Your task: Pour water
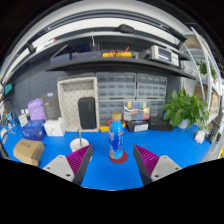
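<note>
Bright, even light; curved fisheye edges

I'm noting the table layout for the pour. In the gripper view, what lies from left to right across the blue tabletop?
Cardboard box → white cup → bottle, standing just ahead of the gap between the open gripper fingers → green plant.

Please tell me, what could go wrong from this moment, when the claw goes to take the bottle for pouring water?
1. The bottle stands upright on the blue table, just ahead of the open claw and not yet held. It looks tall and narrow, so a finger's push could tip it.
2. The white cup stands close to the bottle's left. A wide approach may knock it.
3. I cannot tell if the bottle has a cap; if not, a tip would probably spill water.
</note>
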### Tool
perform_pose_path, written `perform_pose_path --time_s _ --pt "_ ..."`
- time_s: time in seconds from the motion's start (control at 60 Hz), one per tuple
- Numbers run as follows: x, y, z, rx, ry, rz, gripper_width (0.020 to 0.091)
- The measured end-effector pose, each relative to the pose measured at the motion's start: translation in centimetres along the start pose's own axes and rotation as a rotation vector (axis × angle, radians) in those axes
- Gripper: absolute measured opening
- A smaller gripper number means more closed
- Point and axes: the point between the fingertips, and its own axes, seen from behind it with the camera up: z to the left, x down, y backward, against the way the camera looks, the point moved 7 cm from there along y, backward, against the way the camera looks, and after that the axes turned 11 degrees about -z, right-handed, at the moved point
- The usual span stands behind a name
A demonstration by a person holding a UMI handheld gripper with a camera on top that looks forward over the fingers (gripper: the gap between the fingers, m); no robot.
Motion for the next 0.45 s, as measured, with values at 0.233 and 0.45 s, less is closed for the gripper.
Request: perform_pose_path --time_s 0.233,0.45 --pt "-3.2 3.8 -0.1 -0.009 0.024 -0.050 0.0839" --pt "-4.0 4.9 -0.5 -0.009 0.013 -0.081 0.0836"
